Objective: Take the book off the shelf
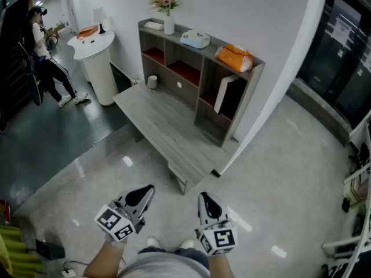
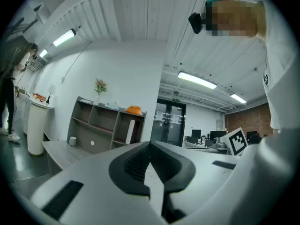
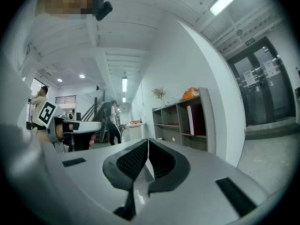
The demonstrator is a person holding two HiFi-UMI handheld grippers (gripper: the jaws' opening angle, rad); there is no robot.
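Looks like the approach, left gripper [image 1: 145,194] and right gripper [image 1: 206,201] (the 2 clenched, empty) well short of the book [image 1: 222,93] ahead; calls for closing in, then opening.

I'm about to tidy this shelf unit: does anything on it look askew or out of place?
Only the book stands out: it leans tilted in the upper right compartment of the shelf instead of standing upright. The orange bag on top sits slumped near the right end. Nothing looks spilled or damaged.
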